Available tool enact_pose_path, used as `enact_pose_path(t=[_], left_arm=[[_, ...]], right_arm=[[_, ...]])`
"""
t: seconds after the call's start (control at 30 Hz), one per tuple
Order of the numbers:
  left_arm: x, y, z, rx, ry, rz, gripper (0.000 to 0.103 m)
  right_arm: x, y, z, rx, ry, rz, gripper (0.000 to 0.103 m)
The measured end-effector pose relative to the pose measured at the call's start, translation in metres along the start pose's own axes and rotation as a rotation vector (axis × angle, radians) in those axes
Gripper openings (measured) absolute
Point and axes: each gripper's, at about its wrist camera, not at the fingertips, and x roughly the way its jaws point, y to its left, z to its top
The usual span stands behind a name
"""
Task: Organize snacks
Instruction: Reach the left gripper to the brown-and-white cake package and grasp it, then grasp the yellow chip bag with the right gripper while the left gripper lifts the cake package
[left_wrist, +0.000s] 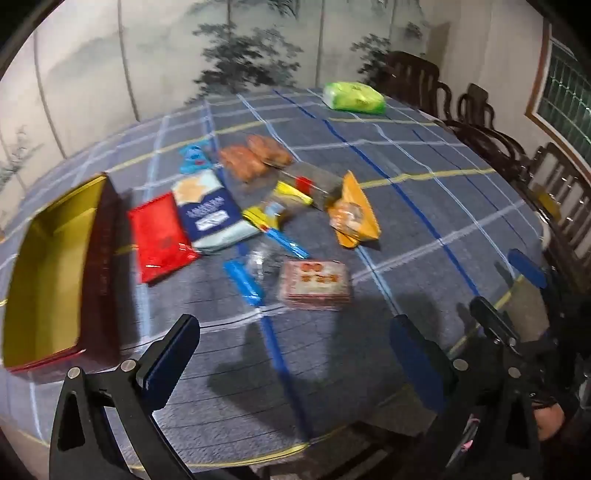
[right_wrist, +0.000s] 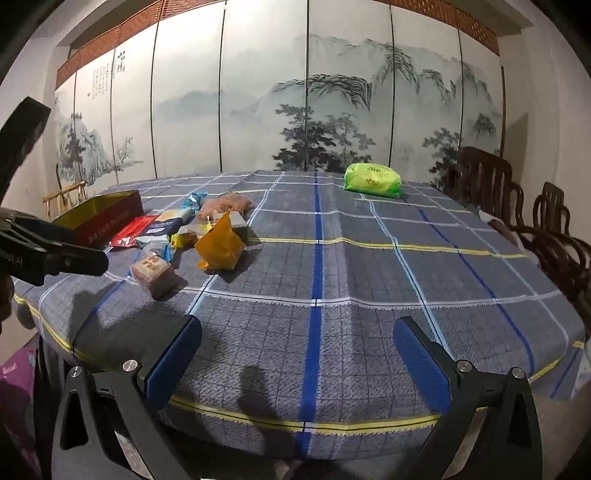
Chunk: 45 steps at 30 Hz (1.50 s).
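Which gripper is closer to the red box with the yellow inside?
Left. The left gripper hangs open just beside the red box, near its front corner. The right gripper is open too, farther off across the snack pile.

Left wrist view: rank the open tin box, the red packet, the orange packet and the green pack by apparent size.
1. open tin box, nearest the camera, so likely flattered
2. red packet
3. orange packet and green pack look alike; the green pack lies farthest, so unranked
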Motion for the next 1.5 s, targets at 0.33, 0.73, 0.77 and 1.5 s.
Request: enact_pose_path(t=[0.33,0.73,0.77,1.5], left_arm=[[0.023,-0.004,0.013,-0.061,0.055,-0.049,0.077],[0.043,-0.014,0.025,0.106,0.096,-0.022,0.077],[0.045,-0.014,0.025,0.117,0.101,-0.023,0.076],[0.061,-0.014,0.029,0.174,0.165,-0.123,0.052]], right_arm=[[0.005,-0.012,-0.001,0.047,0.016,0.026,0.103],[0.007,-0.025,-0.004,0.094,0.023,0.045,0.103],[0.008,-0.026,-0.005,0.098,0.025,0.045,0.103],[0.014,-0.032,-0.005,0.134,0.051,0.052,0.103]])
